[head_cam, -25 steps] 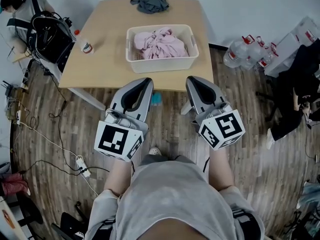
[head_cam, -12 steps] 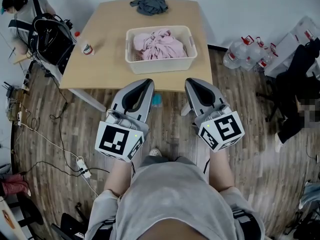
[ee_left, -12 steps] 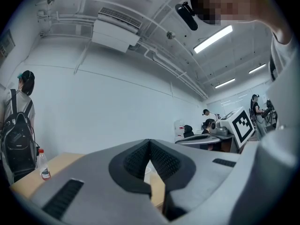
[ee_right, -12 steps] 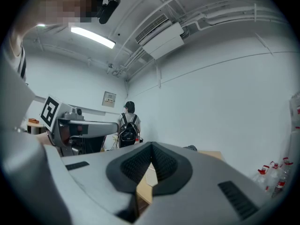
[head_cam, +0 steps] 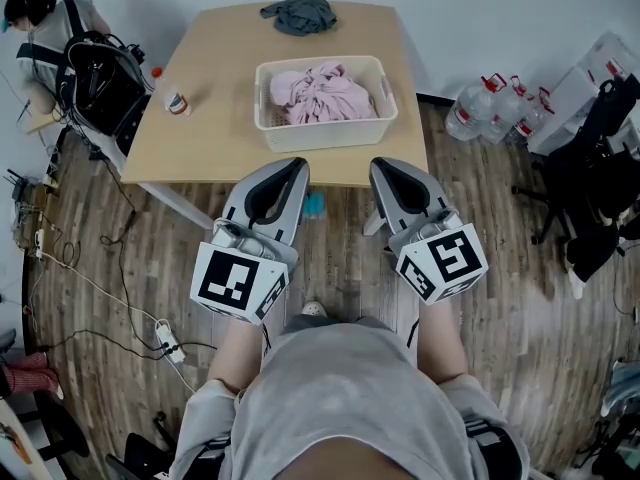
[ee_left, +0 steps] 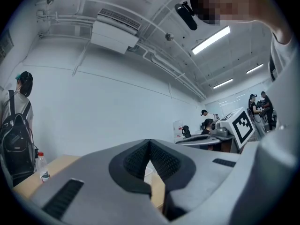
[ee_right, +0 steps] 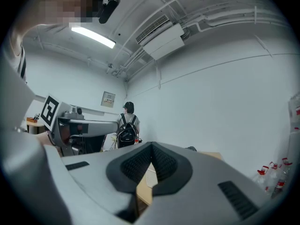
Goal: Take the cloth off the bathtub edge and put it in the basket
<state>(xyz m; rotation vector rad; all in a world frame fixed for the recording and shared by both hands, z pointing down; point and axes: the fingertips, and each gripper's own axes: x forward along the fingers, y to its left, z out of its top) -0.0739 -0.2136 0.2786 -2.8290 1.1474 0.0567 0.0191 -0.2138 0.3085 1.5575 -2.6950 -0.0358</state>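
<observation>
A white basket (head_cam: 325,128) stands on the wooden table (head_cam: 210,118) with a pink cloth (head_cam: 320,93) bundled inside it. A grey cloth (head_cam: 300,13) lies crumpled at the table's far edge. No bathtub shows in any view. My left gripper (head_cam: 290,165) and right gripper (head_cam: 385,165) hover side by side over the floor, just short of the table's near edge, pointing at the basket. Both are shut with nothing between the pads, as seen in the left gripper view (ee_left: 150,144) and the right gripper view (ee_right: 151,146).
A small bottle (head_cam: 177,103) stands on the table's left part. A person with a black backpack (head_cam: 95,73) is at the left. Large water bottles (head_cam: 490,108) sit on the floor at the right. A power strip (head_cam: 168,340) and cables lie at the left.
Both grippers stay where they were, still shut. The table and basket sit slightly lower in the head view, from a small shift of the camera.
</observation>
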